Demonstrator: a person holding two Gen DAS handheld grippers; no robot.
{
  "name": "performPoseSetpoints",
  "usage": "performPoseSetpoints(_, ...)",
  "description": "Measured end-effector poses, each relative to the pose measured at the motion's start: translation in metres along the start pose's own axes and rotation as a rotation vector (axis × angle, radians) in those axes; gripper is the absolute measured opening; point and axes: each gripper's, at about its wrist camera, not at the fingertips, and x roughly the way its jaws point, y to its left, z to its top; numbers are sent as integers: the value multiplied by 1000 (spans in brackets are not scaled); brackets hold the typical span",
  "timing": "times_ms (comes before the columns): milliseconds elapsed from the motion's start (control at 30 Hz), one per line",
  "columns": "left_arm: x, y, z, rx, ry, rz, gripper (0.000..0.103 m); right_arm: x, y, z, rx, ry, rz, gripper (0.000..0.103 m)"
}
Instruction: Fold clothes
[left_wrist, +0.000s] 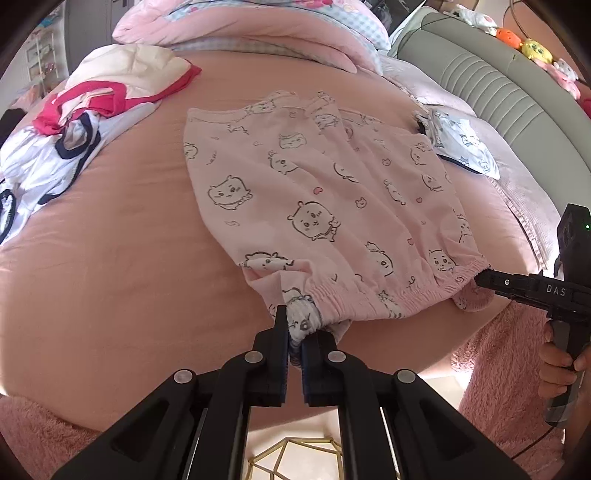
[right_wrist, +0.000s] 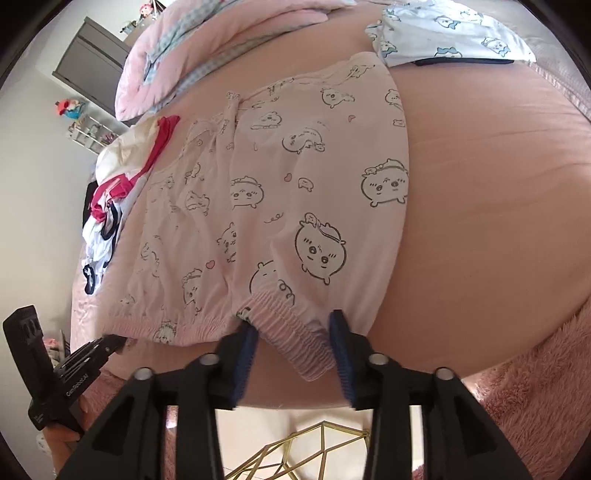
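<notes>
Pink cartoon-print shorts (left_wrist: 325, 199) lie spread flat on the pink bed sheet (left_wrist: 122, 236), elastic waistband at the near edge. Only the left wrist view shows the left gripper (left_wrist: 295, 332) pinched tight on a bunched waistband corner. The right wrist view shows the right gripper (right_wrist: 293, 332) parted, waistband lying loose between its blue pads. Beyond lie a heap of clothes (left_wrist: 74, 122), a folded white garment (right_wrist: 450, 33), a rolled quilt (left_wrist: 258, 26) and a grey headboard (left_wrist: 491, 88).
</notes>
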Motion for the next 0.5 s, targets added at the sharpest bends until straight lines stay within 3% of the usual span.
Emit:
performPoseSetpoints(133,-11,0,-1,10,-45,15,9,14,20,-8,-120,5,-147,44)
performPoseSetpoints(300,-12,-13,-4,109,-41,75,19,33,35,-22,-245,-18,-335,37)
performPoseSetpoints(400,-14,-18,-8,171,-32,105,29,22,44,-18,-297,-91,-380,31)
performPoseSetpoints(500,-15,-23,-13,246,-60,79,35,14,45,-3,-292,-113,-300,30)
